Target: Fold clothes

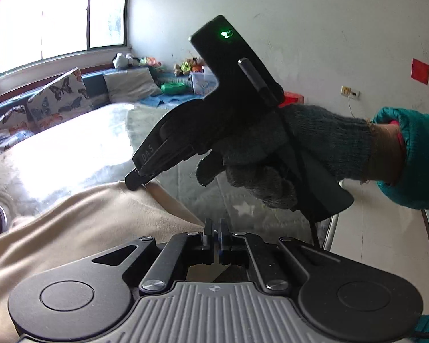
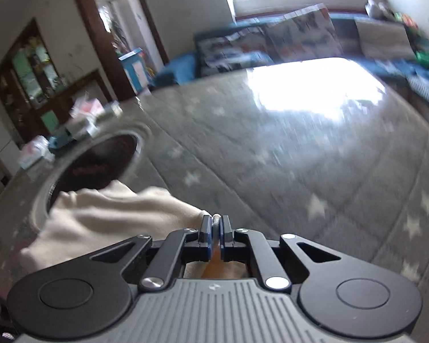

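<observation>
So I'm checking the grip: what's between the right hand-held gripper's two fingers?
A pinched edge of the cream garment sits between the right hand-held gripper's nearly closed jaws, clearest in the right wrist view.

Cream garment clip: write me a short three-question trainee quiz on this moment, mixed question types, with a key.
1. True or false: the right gripper is shut on the cream garment.
2. Which covers the table? A) grey star-print cloth B) bare wood C) newspaper
3. Fill in: the hand on the right gripper wears a dark knitted ____.

Key: 1 true; 2 A; 3 glove
</observation>
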The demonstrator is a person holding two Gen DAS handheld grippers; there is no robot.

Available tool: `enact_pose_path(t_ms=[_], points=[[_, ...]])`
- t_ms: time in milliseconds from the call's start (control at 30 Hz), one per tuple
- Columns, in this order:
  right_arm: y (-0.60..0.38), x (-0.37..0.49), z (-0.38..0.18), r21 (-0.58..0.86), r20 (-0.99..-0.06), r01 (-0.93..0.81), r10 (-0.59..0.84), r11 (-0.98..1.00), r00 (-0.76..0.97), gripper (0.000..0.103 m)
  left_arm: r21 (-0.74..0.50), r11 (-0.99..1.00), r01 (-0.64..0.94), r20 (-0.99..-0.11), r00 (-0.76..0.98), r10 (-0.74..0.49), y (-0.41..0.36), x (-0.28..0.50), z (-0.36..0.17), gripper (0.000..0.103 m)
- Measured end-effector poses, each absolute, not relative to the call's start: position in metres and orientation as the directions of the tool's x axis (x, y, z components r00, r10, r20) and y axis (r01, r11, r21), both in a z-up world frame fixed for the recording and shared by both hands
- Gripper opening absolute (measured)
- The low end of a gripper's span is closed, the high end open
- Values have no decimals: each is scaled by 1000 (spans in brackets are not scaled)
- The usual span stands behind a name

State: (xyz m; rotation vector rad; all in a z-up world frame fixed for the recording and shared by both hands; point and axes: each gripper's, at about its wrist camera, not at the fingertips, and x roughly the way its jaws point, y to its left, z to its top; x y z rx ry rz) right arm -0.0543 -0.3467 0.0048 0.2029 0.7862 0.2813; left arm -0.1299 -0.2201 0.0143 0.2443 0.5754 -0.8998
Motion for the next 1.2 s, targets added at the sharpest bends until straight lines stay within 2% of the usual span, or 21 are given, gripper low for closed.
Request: enact_pose_path(t_ms=[267, 400, 567, 800, 1033, 1200], points=[[-328, -61, 32, 174, -640, -273, 320, 946, 698, 12, -33, 601, 799, -534, 494, -686, -193, -131, 32, 7], [-311, -54, 41, 168, -635, -330, 358, 929, 684, 12, 21, 706, 708, -525, 609, -595, -163, -121, 35, 7], [-279, -41, 35, 174, -651, -402, 411, 899, 638, 12, 25, 819, 573, -576, 678, -457, -132, -96, 20, 7], [-238, -22, 9, 124, -698, -450, 399, 885, 594, 12, -5, 802, 597, -592, 645, -483, -109, -107, 12, 7], [-237, -16, 5, 114, -705, -437, 382, 892, 597, 13, -11, 758, 653, -601, 601, -526, -105, -123, 4, 7], [-225, -32, 16, 70, -684, -493, 402, 867, 609, 14, -20, 818, 575, -596, 650, -471, -85, -110, 10, 8]])
